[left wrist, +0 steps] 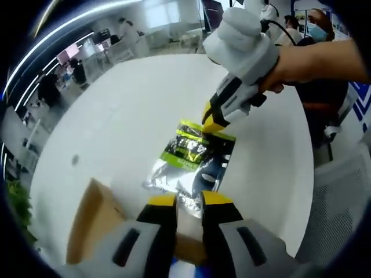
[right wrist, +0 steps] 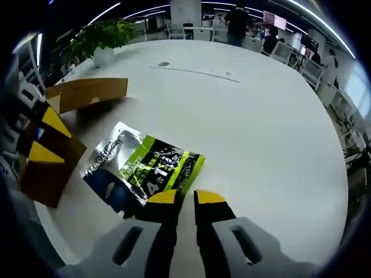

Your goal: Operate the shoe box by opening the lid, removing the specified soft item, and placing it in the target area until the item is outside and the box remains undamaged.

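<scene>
so the white table (right wrist: 261, 116) is the big surface, and the soft item, a silver and green foil pouch (right wrist: 145, 168), already lies flat on it outside the shoe box (right wrist: 87, 92), so the step in hand looks like placing or releasing it in the target area.

to do it well: let the pouch settle fully flat, part the jaws before lifting, and pull each gripper straight back so a corner does not get dragged along. no marked target is visible, so i cannot tell whether it sits in the right spot.

box: brown cardboard, open flap (left wrist: 87, 220) showing at the near left in the left gripper view, just beside the pouch. keep both tools away from the flaps when backing off, as a snag could crease the card.

right gripper (right wrist: 179, 198): yellow tips close together with a narrow slit, sitting at the green edge of the pouch. in the left gripper view it pinches that far edge. left gripper (left wrist: 190, 200): tips a little apart at the silver near end of the pouch; cannot tell if it grips.

around: a potted plant (right wrist: 101, 37) at the far left table edge, people and desks (right wrist: 278, 40) beyond, a white chair (left wrist: 342, 197) on the right. nothing on the table blocks the pouch.
</scene>
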`<state>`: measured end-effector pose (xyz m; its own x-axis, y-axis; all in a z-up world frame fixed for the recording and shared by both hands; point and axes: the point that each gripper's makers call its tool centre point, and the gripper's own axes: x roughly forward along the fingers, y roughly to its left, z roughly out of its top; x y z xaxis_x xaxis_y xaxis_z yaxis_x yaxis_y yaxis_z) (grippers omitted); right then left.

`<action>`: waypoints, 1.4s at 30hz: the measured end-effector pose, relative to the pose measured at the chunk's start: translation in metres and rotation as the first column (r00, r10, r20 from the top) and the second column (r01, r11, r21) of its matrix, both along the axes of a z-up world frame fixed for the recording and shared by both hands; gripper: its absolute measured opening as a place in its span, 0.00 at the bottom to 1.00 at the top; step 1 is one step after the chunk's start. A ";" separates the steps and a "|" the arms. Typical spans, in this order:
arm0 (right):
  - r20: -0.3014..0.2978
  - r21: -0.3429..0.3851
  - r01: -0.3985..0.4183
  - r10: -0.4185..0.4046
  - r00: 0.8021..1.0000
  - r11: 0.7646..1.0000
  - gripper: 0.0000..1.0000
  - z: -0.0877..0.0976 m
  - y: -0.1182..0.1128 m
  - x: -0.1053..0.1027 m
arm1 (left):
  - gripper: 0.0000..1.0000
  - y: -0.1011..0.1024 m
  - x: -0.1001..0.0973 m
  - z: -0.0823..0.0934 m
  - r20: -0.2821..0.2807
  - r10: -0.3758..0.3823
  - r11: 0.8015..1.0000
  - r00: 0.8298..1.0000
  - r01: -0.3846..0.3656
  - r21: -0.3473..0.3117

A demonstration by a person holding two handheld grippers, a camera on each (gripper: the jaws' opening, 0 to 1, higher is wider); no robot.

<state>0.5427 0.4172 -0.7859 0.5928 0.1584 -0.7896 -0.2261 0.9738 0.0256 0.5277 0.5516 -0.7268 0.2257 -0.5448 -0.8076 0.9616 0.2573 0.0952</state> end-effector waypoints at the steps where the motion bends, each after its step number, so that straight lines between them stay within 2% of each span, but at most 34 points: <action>1: 0.003 0.001 0.001 -0.001 1.000 1.000 0.12 0.002 0.000 -0.001 | 0.14 0.001 0.000 0.001 -0.011 0.014 1.000 1.000 -0.014 -0.009; 6: 0.019 0.006 0.004 -0.004 1.000 1.000 0.14 0.013 0.002 -0.005 | 0.16 0.005 -0.001 0.010 -0.024 0.044 0.998 0.999 -0.045 -0.035; 11: 0.031 0.025 -0.008 0.007 1.000 1.000 0.19 0.025 0.012 -0.011 | 0.20 0.011 -0.003 0.020 -0.062 0.085 0.993 0.994 -0.090 -0.081; 22: 0.057 0.039 -0.076 0.074 0.996 0.996 0.27 0.053 0.038 -0.023 | 0.28 0.044 -0.002 0.037 -0.098 0.186 0.971 0.978 -0.199 -0.137; 32: 0.093 0.049 -0.125 0.120 0.988 0.991 0.31 0.078 0.068 -0.030 | 0.32 0.077 -0.002 0.048 -0.088 0.249 0.952 0.965 -0.260 -0.161; 38: 0.102 0.054 -0.149 0.142 0.984 0.987 0.34 0.084 0.083 -0.033 | 0.33 0.100 -0.001 0.053 -0.073 0.288 0.941 0.955 -0.296 -0.164; 42: 0.108 0.084 -0.153 0.144 0.984 0.985 0.35 0.088 0.096 -0.035 | 0.34 0.112 0.000 0.057 -0.080 0.313 0.929 0.946 -0.323 -0.182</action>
<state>0.5081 0.5132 -0.6979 0.6331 0.3190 -0.7053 -0.3738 0.9238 0.0823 0.5274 0.6635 -0.6701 0.3754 -0.5955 -0.7103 0.8286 0.5590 -0.0307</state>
